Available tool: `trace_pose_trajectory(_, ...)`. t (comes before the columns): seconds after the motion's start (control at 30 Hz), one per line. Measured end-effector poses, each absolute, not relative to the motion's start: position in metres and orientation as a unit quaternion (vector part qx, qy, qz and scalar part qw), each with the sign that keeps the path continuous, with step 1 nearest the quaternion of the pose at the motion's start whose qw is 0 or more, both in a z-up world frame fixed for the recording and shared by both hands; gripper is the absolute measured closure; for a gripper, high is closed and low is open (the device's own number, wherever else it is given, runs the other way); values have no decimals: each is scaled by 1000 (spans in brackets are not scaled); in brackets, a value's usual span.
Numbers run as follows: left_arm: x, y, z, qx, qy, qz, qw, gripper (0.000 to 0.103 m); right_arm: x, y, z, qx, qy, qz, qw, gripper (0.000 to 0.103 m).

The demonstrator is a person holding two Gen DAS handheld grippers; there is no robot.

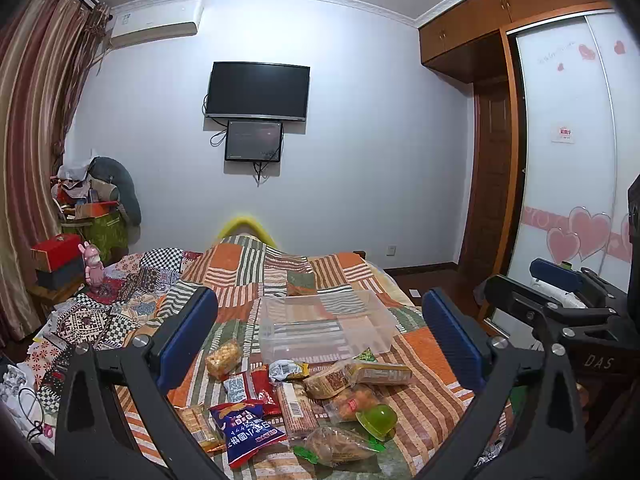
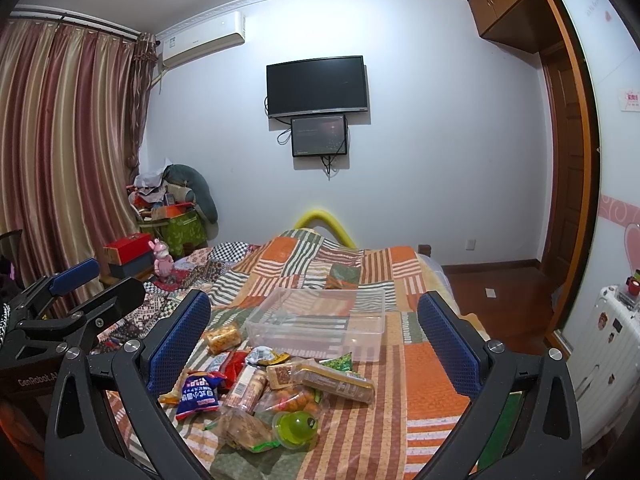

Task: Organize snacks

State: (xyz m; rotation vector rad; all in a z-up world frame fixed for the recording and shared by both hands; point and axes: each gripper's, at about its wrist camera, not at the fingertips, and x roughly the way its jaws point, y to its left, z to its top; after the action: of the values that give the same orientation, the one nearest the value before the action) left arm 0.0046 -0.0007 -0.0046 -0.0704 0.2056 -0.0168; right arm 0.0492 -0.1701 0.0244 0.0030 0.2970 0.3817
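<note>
Both of my hand-held grippers are hovering wide open and empty over the near end of the bed, which is carrying everything under a patchwork quilt. My left gripper is framing the snack pile between its blue pads, and my right gripper is doing the same from slightly further right; in the left wrist view it is also showing at the right edge, jaws apart.

Snacks are lying in one loose heap near the bed's front edge, below and between the fingers of each gripper, touching neither. I am counting roughly a dozen packets, though overlaps are hiding an exact total. Standing out are one blue bag, one green jelly cup, one long wafer pack, one clear packet of yellow puffs and one long bar in a clear wrapper. Several wrappers at the bottom of the pile are being cut off by the gripper arms, and their printing is too small to read.

One clear plastic bin is sitting empty just beyond the heap, toward the bed's middle, its near wall almost touching the farthest packets.
</note>
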Motion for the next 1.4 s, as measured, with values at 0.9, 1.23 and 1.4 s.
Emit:
trace_pose_trajectory(0.9,5,-3,-2,-30,99,-9,995,0,51,-172,27,6,144,189,971,0)
trace_pose_trajectory(1.23,9,1,-7,-34,103,-4,994,4,55,-173,20,7,149,194,970,0)
trace_pose_trajectory(1.4,16,6,-13,-36,119,-4,992,17,60,-170,13,0,158,200,967,4)
